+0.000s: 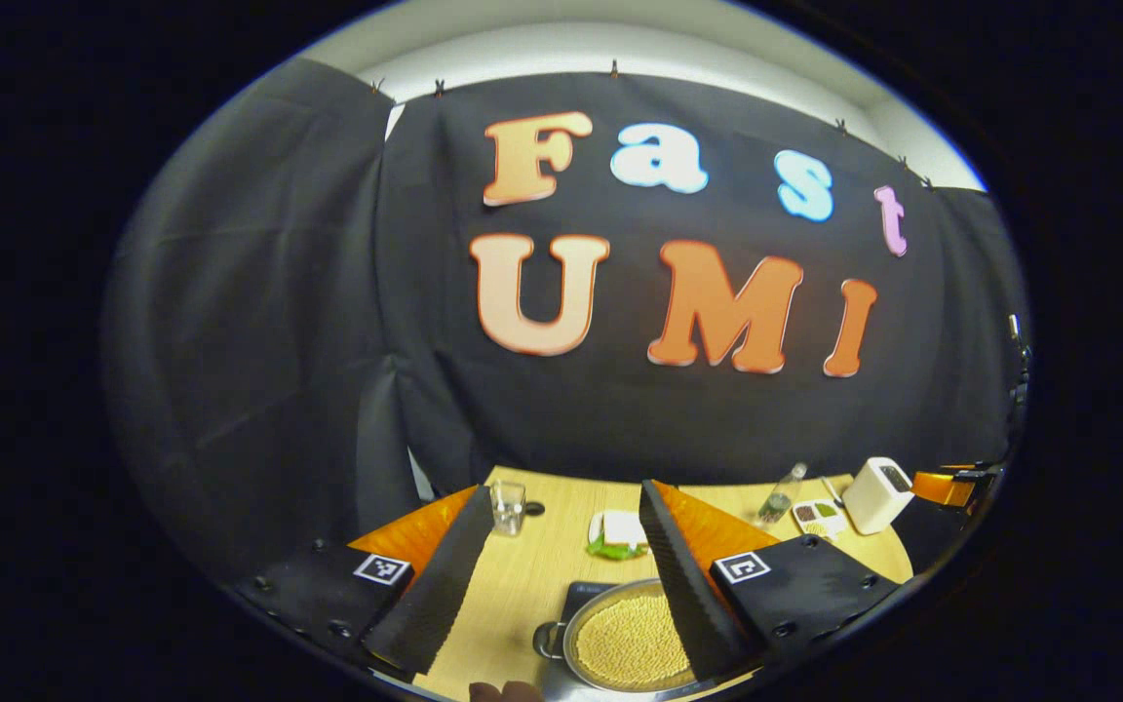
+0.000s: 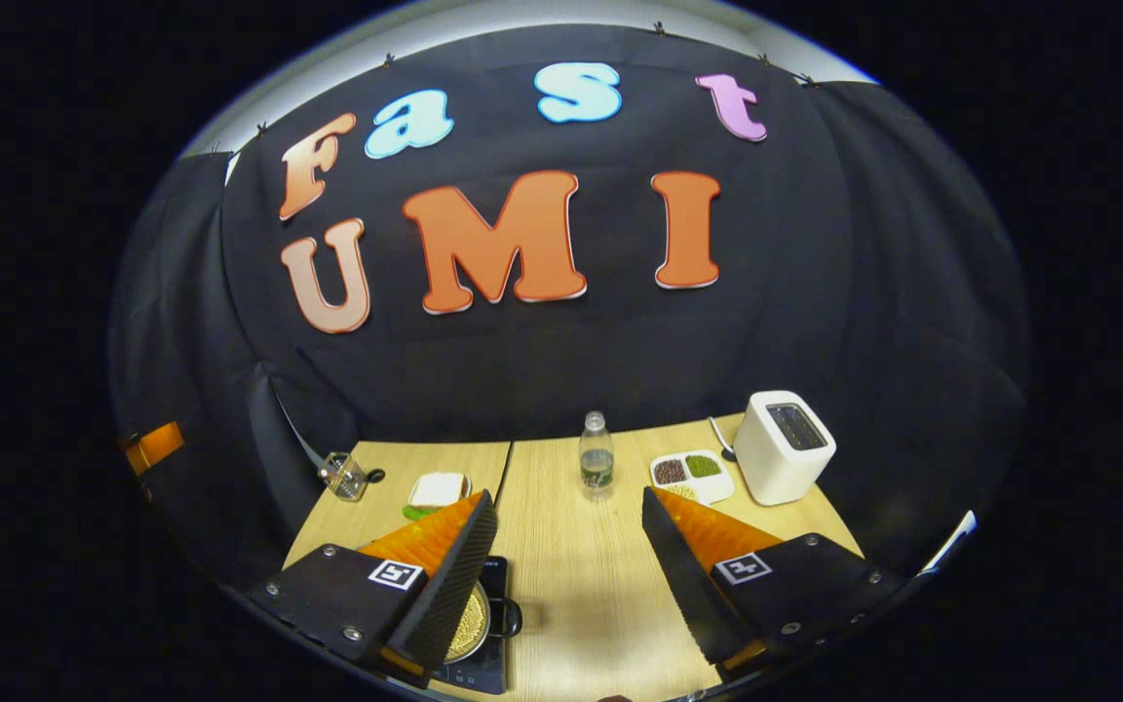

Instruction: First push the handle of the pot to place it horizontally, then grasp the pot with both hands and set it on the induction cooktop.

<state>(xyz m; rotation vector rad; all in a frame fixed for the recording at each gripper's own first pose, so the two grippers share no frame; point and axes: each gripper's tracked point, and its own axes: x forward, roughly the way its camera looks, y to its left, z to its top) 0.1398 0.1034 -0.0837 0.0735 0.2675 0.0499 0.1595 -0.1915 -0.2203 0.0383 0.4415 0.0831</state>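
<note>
**Pot on cooktop, both grippers open above it**

Nearest the left gripper is the pot, a metal pan filled with yellow grains, sitting on the black induction cooktop. Small side handle sticks out on the pot's left. Jaws wide apart, holding nothing; right finger overlaps the pot's rim in the view, contact unclear. Fingertip of a person just below the pot.

Right gripper also spread open, empty, over bare wooden table; pot and cooktop partly behind its left finger.

Beyond the pot: glass cup, white dish with green underneath, water bottle, divided tray with brown and green contents, white toaster just beside the tray.
</note>
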